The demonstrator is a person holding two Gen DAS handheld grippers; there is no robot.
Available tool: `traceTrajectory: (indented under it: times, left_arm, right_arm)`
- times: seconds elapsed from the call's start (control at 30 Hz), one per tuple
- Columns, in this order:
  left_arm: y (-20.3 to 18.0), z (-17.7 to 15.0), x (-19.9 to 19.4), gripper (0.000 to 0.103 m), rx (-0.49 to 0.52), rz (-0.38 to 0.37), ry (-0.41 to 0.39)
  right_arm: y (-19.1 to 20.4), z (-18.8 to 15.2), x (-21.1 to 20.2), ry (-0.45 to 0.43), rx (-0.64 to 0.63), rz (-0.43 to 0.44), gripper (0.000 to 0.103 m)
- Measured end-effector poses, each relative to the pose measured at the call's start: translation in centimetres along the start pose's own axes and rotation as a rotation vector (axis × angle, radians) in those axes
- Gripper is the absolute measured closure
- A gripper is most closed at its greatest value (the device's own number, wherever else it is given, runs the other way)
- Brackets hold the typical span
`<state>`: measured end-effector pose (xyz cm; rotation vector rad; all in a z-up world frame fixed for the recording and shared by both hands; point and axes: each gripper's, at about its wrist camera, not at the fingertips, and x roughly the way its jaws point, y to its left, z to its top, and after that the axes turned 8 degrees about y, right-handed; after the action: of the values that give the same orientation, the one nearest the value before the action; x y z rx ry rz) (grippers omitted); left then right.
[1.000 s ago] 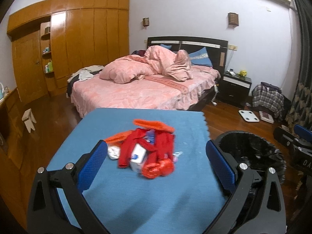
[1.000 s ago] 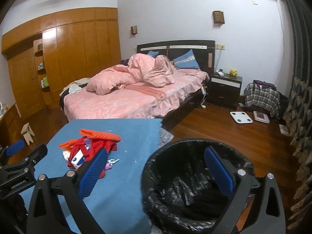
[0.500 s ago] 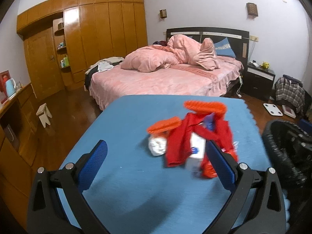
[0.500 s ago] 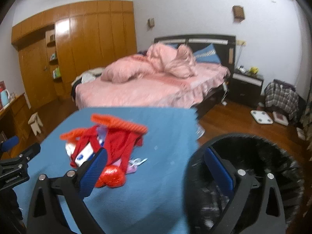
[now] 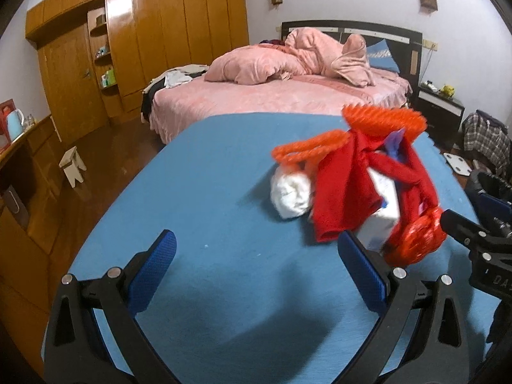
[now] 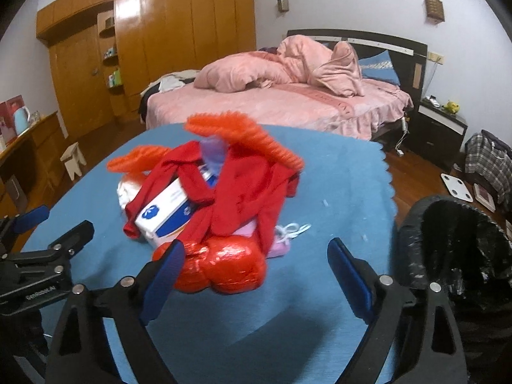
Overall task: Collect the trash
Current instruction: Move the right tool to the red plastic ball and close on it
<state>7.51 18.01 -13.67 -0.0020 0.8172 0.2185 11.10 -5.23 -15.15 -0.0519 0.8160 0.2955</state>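
Right gripper [image 6: 252, 265] jaws spread, just narrowing, nothing pinched | red foil wrapper [image 6: 224, 268] beside bin [image 6: 454, 249] is best taken first | left gripper [image 5: 256, 256] jaws spread over desk [image 5: 198, 192]

The left gripper [image 6: 38, 224], seen from the right wrist, carries small white lettering along its black body, too blurred to read. From the left wrist, the right gripper's [image 5: 473, 224] body shows white letters "DA", cut off. The white-and-blue box [image 6: 166, 211] bears a blue logo, unreadable.

Trash pile [image 6: 211, 211] on blue table [image 6: 336, 192]
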Motion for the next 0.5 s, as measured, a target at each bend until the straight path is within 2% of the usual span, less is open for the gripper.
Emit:
traceTrajectory:
  times: [0.33,0.43,0.5]
  left_arm:
    - [1.1,-0.4,0.5,0.005,-0.010,0.009,0.019]
    - [0.9,-0.2,0.5,0.005,-0.009,0.005,0.022]
    - [0.7,-0.1,0.6,0.005,-0.009,-0.002,0.027]
  right_arm:
    - [2.0,-0.7,3.1,0.112,-0.051,0.017,0.015]
    - [1.9,-0.7,3.4,0.134,-0.059,0.088,0.043]
    - [1.8,-0.8,3.3,0.140,-0.059,0.103,0.053]
